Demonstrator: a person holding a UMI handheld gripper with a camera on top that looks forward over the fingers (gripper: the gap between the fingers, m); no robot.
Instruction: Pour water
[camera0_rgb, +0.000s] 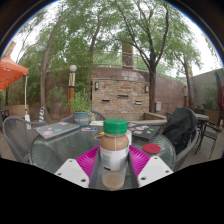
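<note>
An outdoor patio scene, seen from a camera riding on a hand-held gripper. Several tall trees (100, 30) fill the upper background. Below them stands one stone fireplace (120, 92) with a chimney, set against a low wall. One red umbrella (10, 72) shows at the left. One round glass-topped patio table (60, 145) spreads across the foreground, with one metal chair (18, 135) at its left and one black backpack (182, 128) on a seat at its right. On the table sit one blue bowl (81, 117) far back and one small red lid (151, 148) just right of the fingers. The gripper (113, 165) holds one jar (114, 152) between its two fingers; both pink pads (89, 161) press against its sides, so the tongs are closed on it. The jar has a green lid, a clear upper body, a tan lower band, and stands upright.
</note>
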